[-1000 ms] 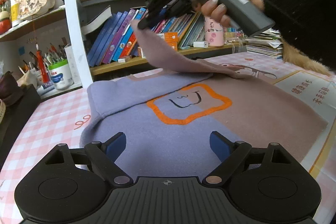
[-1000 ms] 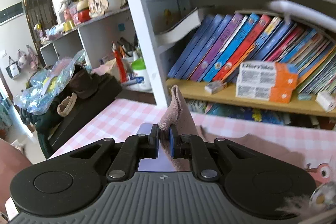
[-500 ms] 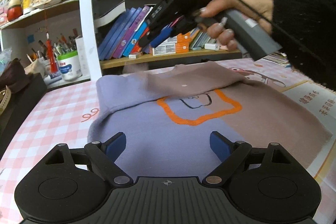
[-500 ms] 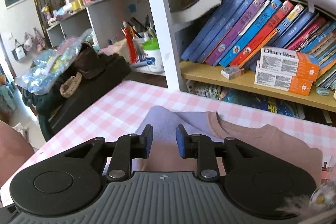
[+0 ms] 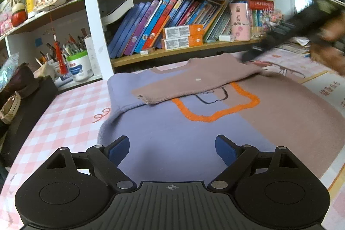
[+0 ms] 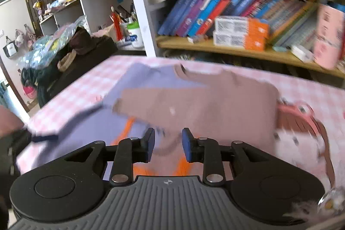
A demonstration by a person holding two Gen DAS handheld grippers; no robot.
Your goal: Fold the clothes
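Note:
A lavender and dusty-pink sweater with an orange-outlined patch lies flat on the checked tablecloth. Its pink sleeve is folded across the chest. My left gripper hovers open just above the lavender hem with nothing between its fingers. The right gripper, blurred, is held by a hand at the far right beside the sweater's pink shoulder. In the right wrist view the right gripper stands open over the sweater, holding nothing.
A bookshelf full of books runs along the table's far edge. A white cup of pens and a dark bag sit at the left. The pink-checked tablecloth shows left of the sweater; printed paper lies at right.
The right gripper let go of the pink sleeve, which now lies folded across the chest, and has drawn back to the right. My left gripper stayed open over the hem.

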